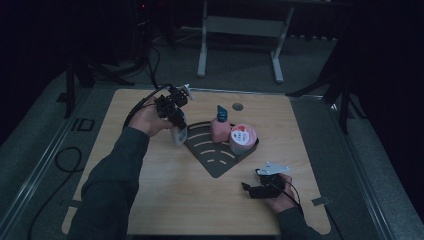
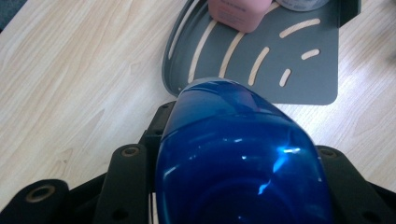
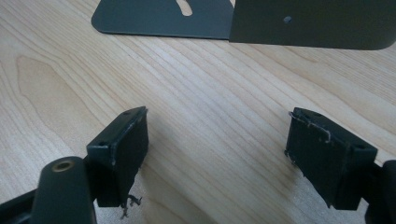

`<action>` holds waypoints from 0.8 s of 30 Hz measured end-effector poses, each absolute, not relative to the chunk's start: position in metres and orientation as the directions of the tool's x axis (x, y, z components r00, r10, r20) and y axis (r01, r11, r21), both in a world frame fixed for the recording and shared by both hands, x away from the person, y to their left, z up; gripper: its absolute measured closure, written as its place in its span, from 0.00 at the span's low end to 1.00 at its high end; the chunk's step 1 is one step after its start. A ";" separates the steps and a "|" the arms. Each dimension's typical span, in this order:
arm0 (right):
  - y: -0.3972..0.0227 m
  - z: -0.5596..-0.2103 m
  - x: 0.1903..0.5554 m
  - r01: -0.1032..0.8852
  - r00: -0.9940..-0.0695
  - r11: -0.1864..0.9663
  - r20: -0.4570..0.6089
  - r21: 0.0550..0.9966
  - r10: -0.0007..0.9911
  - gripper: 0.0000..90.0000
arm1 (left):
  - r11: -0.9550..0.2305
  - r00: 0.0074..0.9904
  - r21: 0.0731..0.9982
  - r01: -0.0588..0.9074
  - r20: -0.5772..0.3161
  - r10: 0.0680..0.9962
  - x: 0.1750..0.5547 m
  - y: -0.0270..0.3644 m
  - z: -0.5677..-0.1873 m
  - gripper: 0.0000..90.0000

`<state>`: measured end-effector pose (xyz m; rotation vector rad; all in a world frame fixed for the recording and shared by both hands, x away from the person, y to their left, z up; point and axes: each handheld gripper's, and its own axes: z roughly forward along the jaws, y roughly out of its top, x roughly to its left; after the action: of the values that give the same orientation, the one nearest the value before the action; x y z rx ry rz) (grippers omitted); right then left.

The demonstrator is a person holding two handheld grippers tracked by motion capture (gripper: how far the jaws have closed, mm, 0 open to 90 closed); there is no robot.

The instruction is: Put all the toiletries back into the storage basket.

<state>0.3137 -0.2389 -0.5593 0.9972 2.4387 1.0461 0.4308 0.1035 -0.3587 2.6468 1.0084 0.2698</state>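
My left gripper (image 1: 176,121) is shut on a white bottle (image 1: 179,135) with a glossy blue cap (image 2: 238,158), just off the left rim of a dark grey fan-shaped slotted tray (image 1: 216,161). In the left gripper view the cap bulges between the two black jaws, with the tray (image 2: 303,79) right behind it. On the tray stand a pink bottle (image 1: 219,128) with a blue top and a round pink-lidded tub (image 1: 243,138). My right gripper (image 1: 248,189) lies low on the table, front right of the tray. Its jaws (image 3: 217,149) are open over bare wood.
The light wooden table (image 1: 165,195) has rounded corners and a small round hole (image 1: 238,106) at the back. In the right gripper view the tray's near corner (image 3: 159,18) and its upright wall (image 3: 317,23) lie a short way ahead. Cables trail from both grippers.
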 end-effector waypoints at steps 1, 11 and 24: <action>-0.239 -0.559 0.314 0.480 -0.712 0.492 -0.006 0.726 0.703 0.23 | -0.714 0.740 0.335 0.615 0.069 0.669 0.432 0.103 -0.358 0.59; -0.239 -0.559 0.314 0.480 -0.711 0.492 -0.006 0.727 0.703 0.23 | -0.713 0.743 0.349 0.609 0.064 0.666 0.435 0.093 -0.355 0.59; -0.239 -0.559 0.314 0.480 -0.711 0.492 -0.006 0.727 0.703 0.23 | -0.711 0.746 0.362 0.603 0.058 0.663 0.445 0.083 -0.362 0.59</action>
<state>0.3138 -0.2388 -0.5593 0.9974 2.4379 1.0465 0.4454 0.0831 -0.3616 2.6264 0.9817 0.2631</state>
